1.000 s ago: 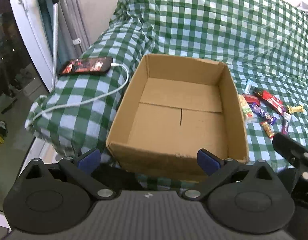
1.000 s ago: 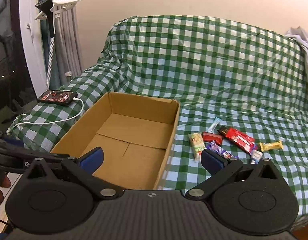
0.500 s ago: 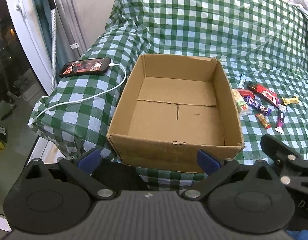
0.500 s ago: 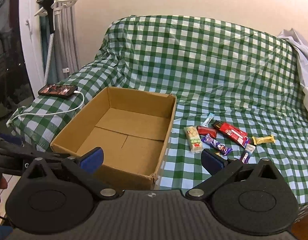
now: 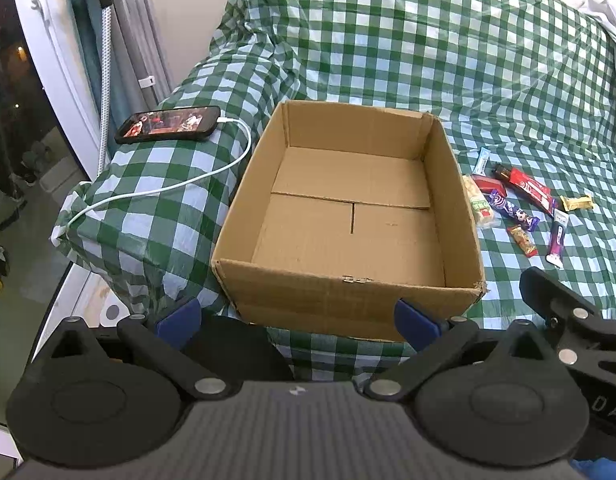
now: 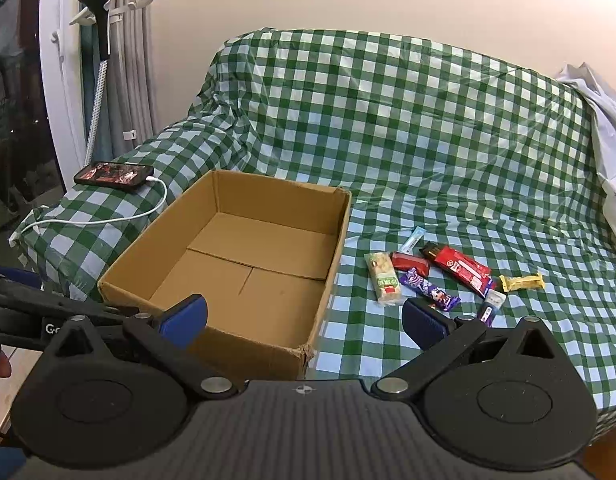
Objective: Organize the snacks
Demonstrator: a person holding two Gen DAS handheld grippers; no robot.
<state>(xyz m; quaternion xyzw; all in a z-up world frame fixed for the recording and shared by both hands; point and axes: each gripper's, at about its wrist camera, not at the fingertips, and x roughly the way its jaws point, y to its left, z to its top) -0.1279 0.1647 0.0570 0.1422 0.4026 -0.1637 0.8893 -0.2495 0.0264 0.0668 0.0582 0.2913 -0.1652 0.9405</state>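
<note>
An empty open cardboard box (image 5: 349,216) (image 6: 244,264) sits on a sofa covered in green-and-white checked cloth. Several wrapped snacks lie on the seat to the box's right: a green-and-white cracker pack (image 6: 383,284), a small red pack (image 6: 409,261), a long red bar (image 6: 457,267), a purple bar (image 6: 429,289), a yellow bar (image 6: 521,281), a light blue stick (image 6: 412,239) and a white-and-purple bar (image 5: 557,238). My left gripper (image 5: 298,318) is open and empty, in front of the box's near wall. My right gripper (image 6: 304,320) is open and empty, above the box's near right corner.
A phone (image 5: 170,124) with a lit screen lies on the sofa's left armrest, with a white cable (image 5: 188,184) trailing off it. A window frame, curtain and a white stand (image 6: 104,32) are at left. Pale cloth (image 6: 603,128) hangs over the sofa's right side.
Both grippers have drawn back and up from the sofa, so the box and snacks look smaller and farther away. Both stay open and empty.
</note>
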